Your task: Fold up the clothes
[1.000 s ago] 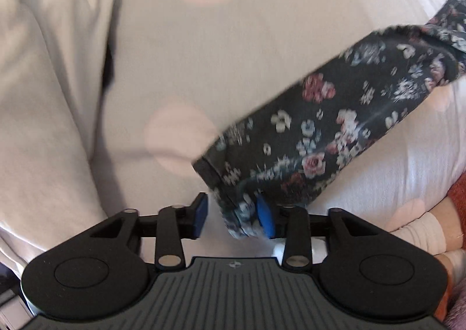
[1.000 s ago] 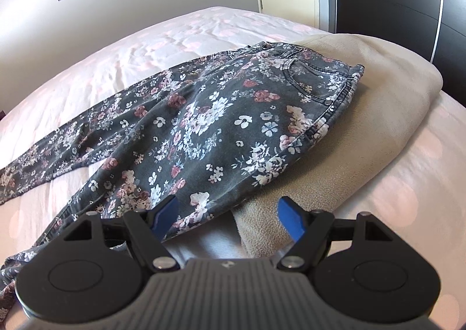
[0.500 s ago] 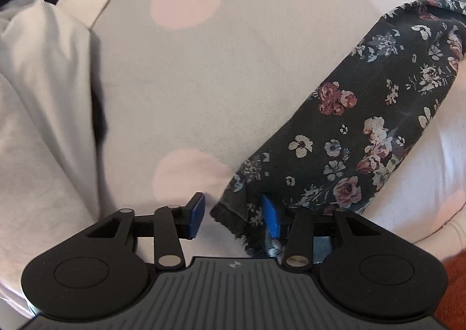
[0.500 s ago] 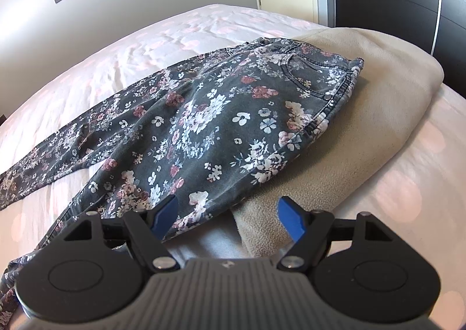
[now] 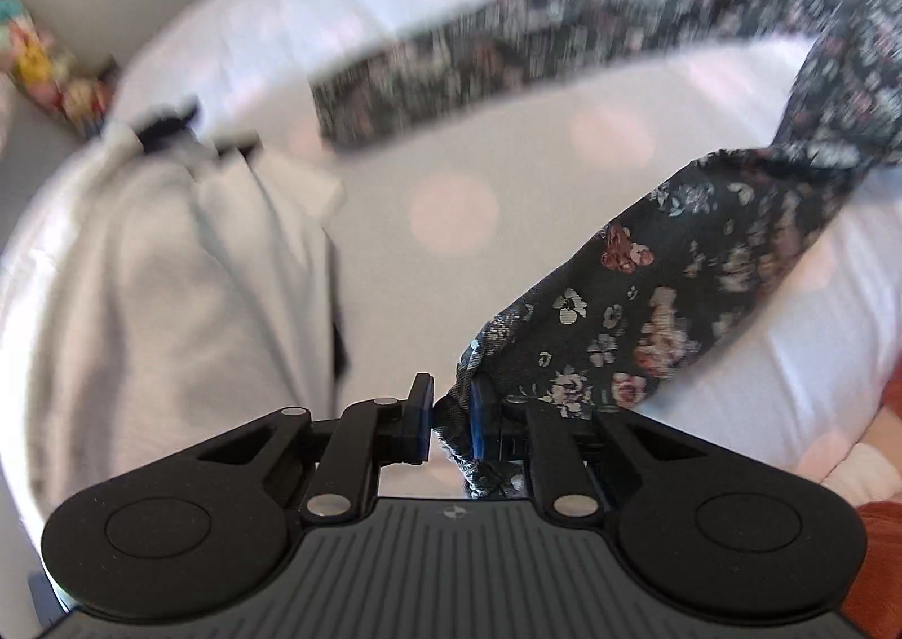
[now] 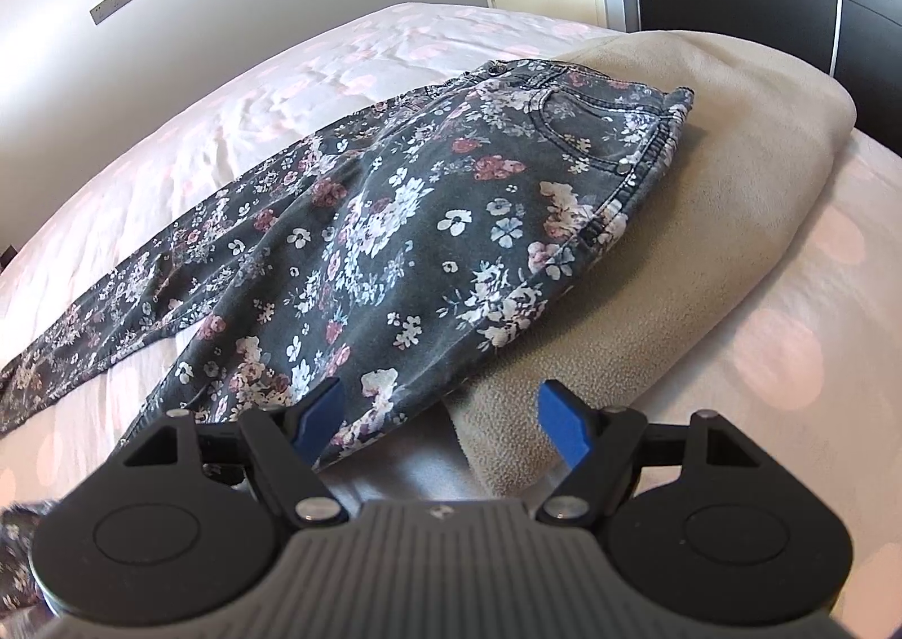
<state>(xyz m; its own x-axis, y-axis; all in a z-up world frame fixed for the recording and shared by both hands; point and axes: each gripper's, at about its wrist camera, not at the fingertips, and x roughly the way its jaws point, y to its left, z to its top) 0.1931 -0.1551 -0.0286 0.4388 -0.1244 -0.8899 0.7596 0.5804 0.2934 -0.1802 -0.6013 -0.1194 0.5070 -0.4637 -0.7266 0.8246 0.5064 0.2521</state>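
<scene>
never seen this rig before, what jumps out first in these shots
The dark floral-print jeans dominate, spread across the pink-dotted white bedspread with the waistband lying on a folded beige fleece blanket. The left gripper has its jaws pinched on one leg hem, lifting it; the right gripper hovers open near the hip.

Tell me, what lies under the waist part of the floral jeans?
A beige blanket lies under the waist of the floral jeans, on the dotted bedsheet. How far the blanket reaches beneath the jeans is covered.
</scene>
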